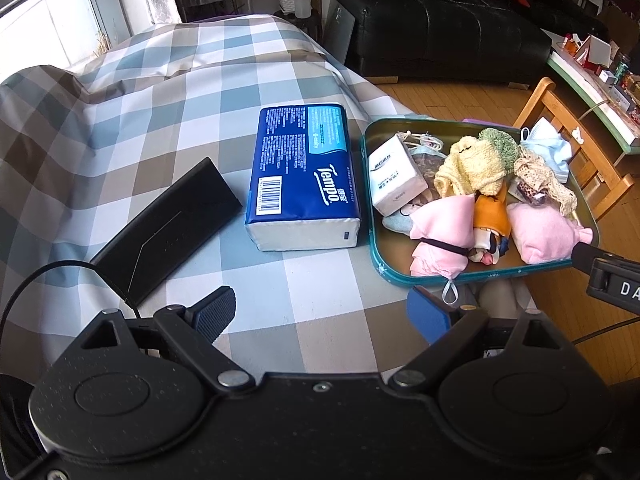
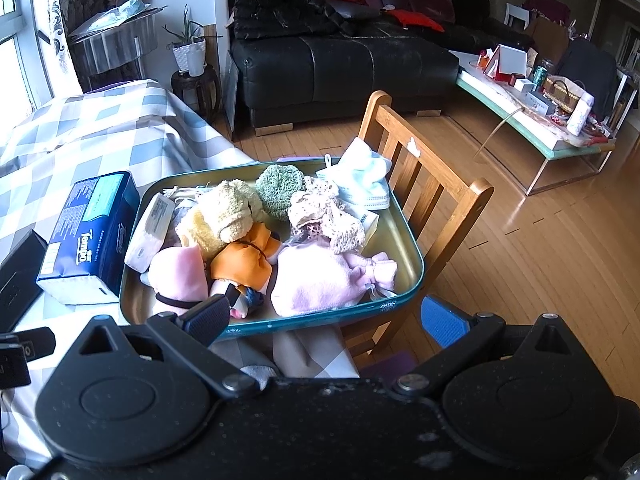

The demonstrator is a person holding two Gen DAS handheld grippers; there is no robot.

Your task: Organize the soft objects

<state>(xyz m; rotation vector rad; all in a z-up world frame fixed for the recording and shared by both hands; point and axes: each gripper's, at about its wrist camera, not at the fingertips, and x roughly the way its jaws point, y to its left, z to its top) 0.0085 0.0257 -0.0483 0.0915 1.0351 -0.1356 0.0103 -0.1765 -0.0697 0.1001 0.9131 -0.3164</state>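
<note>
Jaws spread wide, empty; soft objects point(image 2: 256, 240) heaped in teal tray point(image 2: 416, 280).

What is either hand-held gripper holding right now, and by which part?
Nothing. The left hand-held gripper is open over the checked tablecloth, and the right hand-held gripper is open just short of the tray of soft items.
</note>
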